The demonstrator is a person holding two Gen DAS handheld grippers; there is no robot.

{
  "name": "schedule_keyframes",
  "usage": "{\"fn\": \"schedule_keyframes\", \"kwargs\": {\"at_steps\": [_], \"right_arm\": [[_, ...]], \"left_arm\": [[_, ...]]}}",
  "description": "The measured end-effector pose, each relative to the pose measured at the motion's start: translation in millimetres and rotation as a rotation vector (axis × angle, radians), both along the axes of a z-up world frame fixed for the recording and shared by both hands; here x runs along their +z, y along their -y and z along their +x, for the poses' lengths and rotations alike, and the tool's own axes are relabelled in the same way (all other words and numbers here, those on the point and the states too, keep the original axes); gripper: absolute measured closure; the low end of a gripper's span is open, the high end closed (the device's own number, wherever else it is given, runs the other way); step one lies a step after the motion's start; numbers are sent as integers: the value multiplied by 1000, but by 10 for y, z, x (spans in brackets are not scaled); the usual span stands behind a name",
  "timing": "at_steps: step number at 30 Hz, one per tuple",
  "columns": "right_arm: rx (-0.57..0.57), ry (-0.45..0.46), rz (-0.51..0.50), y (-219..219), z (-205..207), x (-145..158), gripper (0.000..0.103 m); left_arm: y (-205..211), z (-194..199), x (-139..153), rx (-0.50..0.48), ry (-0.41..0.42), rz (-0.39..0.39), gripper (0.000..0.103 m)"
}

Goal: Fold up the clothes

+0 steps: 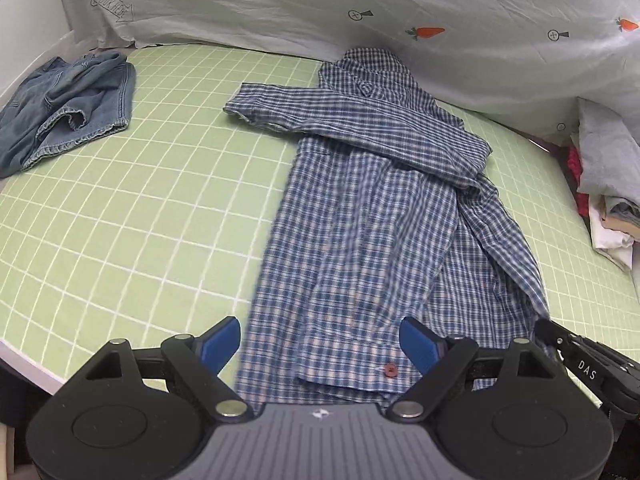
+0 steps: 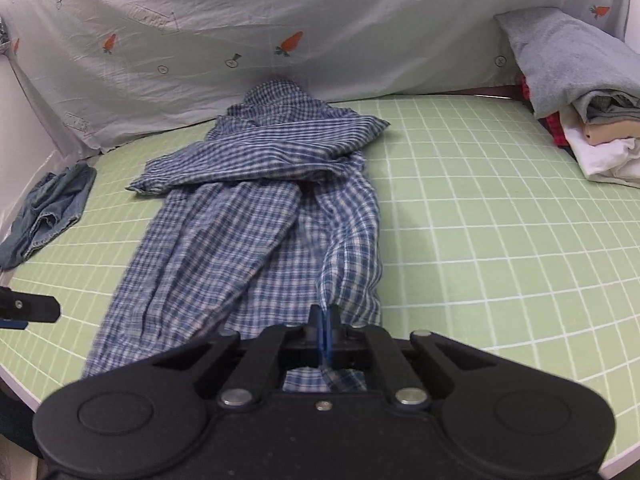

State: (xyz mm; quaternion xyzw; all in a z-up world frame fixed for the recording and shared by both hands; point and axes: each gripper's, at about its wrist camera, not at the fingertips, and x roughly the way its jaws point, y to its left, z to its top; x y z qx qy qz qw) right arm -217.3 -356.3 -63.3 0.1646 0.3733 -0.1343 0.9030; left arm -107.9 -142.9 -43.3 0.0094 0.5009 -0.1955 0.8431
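I'm looking along both grippers at a blue-and-white plaid shirt [image 1: 372, 200] spread lengthwise on a green mat w/ white grid lines [image 1: 140, 220]. Collar end is far from me, up against a pale grey sheet printed w/ carrots [image 1: 320, 4] that hangs as a backdrop. Hem end is nearest me. Both sleeves are folded in across the chest; one sleeve lies crosswise, its cuff pointing to the left.

My left gripper [image 1: 320, 344] is released: its blue pads sit wide apart, one on each side of the hem's left portion, hovering just over the fabric w/ nothing between them pinched. A red button [image 1: 390, 370] shows on the hem edge btwn the pads.

My right gripper [image 2: 324, 332] is clenched on the shirt's hem at its right corner; the blue pads press together w/ plaid cloth coming out on both sides of them. From the left cam, that gripper shows at the lower right edge, touching the hem.

Crumpled denim jeans [image 1: 60, 108] lie at the mat's far left, well apart from the shirt. A stack of folded clothes [image 2: 580, 96], grey on top, white at bottom, sits at far right.
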Motion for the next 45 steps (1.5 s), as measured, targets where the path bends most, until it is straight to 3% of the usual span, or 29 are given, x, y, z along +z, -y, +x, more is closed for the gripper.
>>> {"fn": "schedule_keyframes", "kwargs": {"at_steps": [6,11,13,14,16,20,23,27,30,32,34,36,37,45], "right_arm": [[32,23,80,-586,355,-63,101],[-42,-43,215,-824,549,-475,100],[-79,-37,231,-877,511,-510,95],[-100,-21,229,-888,471,-479,89],[-154,17,208,-868,367,-373,65],[-234,34,146,-751,247,-254,65],[-257,-51,113,-685,253,-354,67],[-217,-142,117,-776,239,-597,68],[-176,-142,103,-830,249,-591,67],[-166,-132,79,-789,278,-515,60],[-164,-118,35,-709,320,-410,32],[-158,-92,-12,-605,354,-303,10],[-149,-80,-27,-548,374,-256,6],[-72,-1,-58,10,674,24,0]], "left_arm": [[-481,208,37,-30,24,14,16],[-888,352,-18,-16,8,37,16],[-1012,393,-53,-11,-4,38,16],[-1069,411,-68,-8,-9,35,16],[-1148,454,-89,-2,-18,27,16],[-1155,499,-116,-13,-27,9,16],[-1100,517,-136,-36,-34,-3,16],[-988,514,-151,-63,-42,-14,16],[-915,526,-144,-65,-45,-25,16],[-857,551,-132,-55,-44,-30,16],[-782,579,-118,-42,-41,-32,16],[-707,617,-92,-26,-27,-27,16],[-672,640,-75,-16,-15,-21,16],[-422,992,-22,113,9,-25,16]]}}
